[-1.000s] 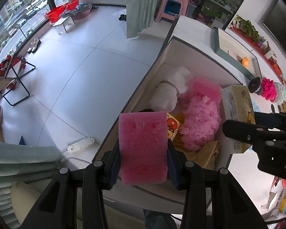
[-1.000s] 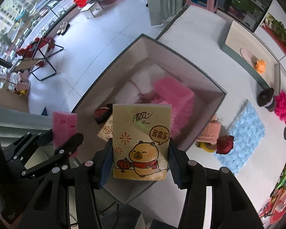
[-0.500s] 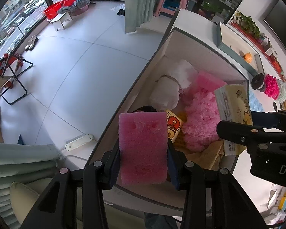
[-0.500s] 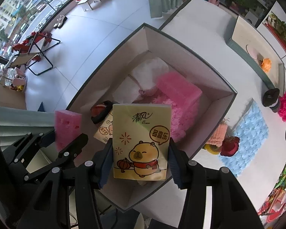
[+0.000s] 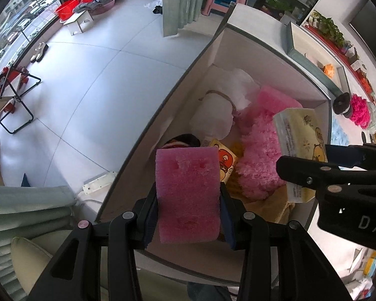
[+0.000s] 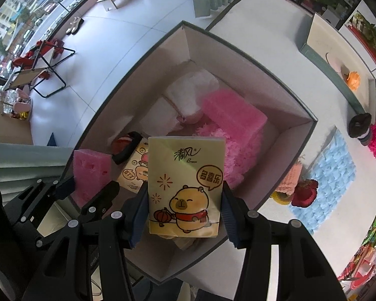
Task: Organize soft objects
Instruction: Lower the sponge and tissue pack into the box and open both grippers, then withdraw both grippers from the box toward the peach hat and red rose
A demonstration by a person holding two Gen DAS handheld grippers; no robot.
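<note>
The white bench (image 6: 258, 37) carries a large open box (image 6: 298, 135) with pale inner walls, already part full of soft things; a pink foam block (image 6: 234, 118), a fluffy pink bundle (image 5: 259, 155) and white rolled cloths (image 5: 213, 115) lie inside it, with a small yellow cartoon packet (image 5: 224, 160) near the front wall. Both held items hang above the near end of the box, not yet inside it.

The right gripper (image 6: 185, 215) is clenched on a yellow tissue pack (image 6: 185, 185), gripped across its two long sides near the lower half; the pack looks light and squashy, with a slick plastic wrap, so I judge a firm side grip suits it and a loose one may let it slide. The left gripper (image 5: 188, 218) is clenched on a pink sponge (image 5: 186, 193), held upright by its side faces; it looks very light and springy, likely to compress under the pads and rebound when let go.

The right wrist view shows the whole box outline and things outside it on the bench: a blue quilted cloth (image 6: 331, 175), a peach knitted piece (image 6: 292, 175) and a dark red fluffy thing (image 6: 304, 193); the left wrist view misses most of these, yet it shows the tissue pack side-on and the white power strip (image 5: 97, 183) on the floor.
</note>
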